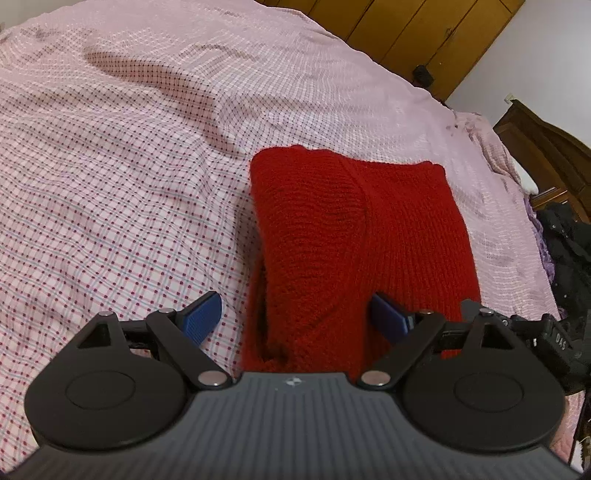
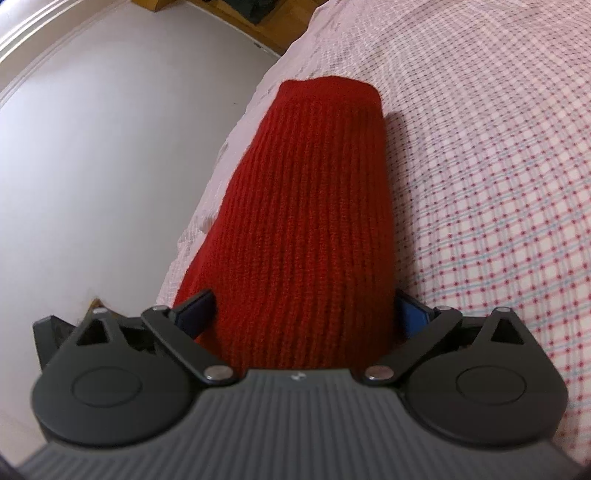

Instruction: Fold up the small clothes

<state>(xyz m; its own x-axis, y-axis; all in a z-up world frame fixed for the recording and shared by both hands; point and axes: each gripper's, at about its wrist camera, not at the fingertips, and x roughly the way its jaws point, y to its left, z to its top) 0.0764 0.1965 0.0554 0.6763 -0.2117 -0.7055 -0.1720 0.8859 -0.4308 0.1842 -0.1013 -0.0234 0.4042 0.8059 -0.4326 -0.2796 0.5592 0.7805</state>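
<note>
A red knitted garment [image 1: 354, 236] lies folded into a thick rectangle on the pink checked bed cover [image 1: 122, 192]. My left gripper [image 1: 295, 315] hangs open over its near end. One blue pad [image 1: 203, 314] is above the cover and the other pad [image 1: 388, 319] is above the knit. In the right wrist view the same red garment [image 2: 310, 206] stretches away from me near the bed's edge. My right gripper [image 2: 304, 314] stands wide open astride its near end, with a pad on each side of it. I see no pinch in the cloth.
The checked bed cover [image 2: 498, 184] spreads wide on the far side of the garment. A pale surface [image 2: 92, 147] falls away past the bed's edge. Brown wardrobe doors [image 1: 424, 33] stand behind the bed, with dark wooden furniture and dark clothes [image 1: 565, 236] at the right.
</note>
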